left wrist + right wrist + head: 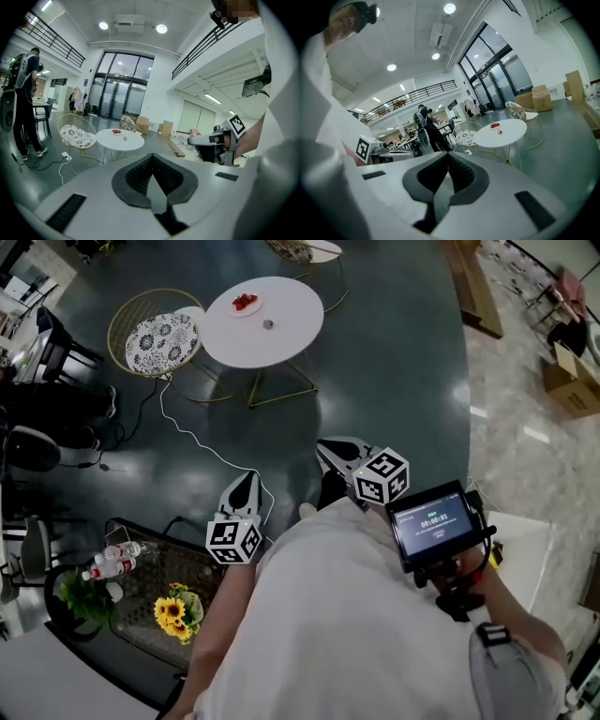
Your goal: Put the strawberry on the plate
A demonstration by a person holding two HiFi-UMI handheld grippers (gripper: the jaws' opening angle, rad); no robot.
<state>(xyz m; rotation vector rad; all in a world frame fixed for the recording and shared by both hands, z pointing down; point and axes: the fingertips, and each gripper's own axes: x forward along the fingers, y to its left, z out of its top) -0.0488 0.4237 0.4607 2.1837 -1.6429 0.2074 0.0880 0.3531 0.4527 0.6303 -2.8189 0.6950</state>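
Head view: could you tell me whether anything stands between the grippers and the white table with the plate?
Nothing visible does: only open floor separates the left gripper and right gripper from the white table. A white cable trails on the floor beside that path.

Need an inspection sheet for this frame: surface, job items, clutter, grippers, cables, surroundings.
Surface: round white table on a dark floor, well ahead of both grippers.
Job's things: plate on the table with what look like strawberries on it; small object beside the plate, too small to identify.
Clutter: nothing seen.
Grippers: left gripper and right gripper both have jaws together, nothing between them.
Cables: white cable trails across the floor from the chair toward the person.
Surroundings: cushioned chair beside the table; sunflowers and bottles by the person; cardboard box at the right.
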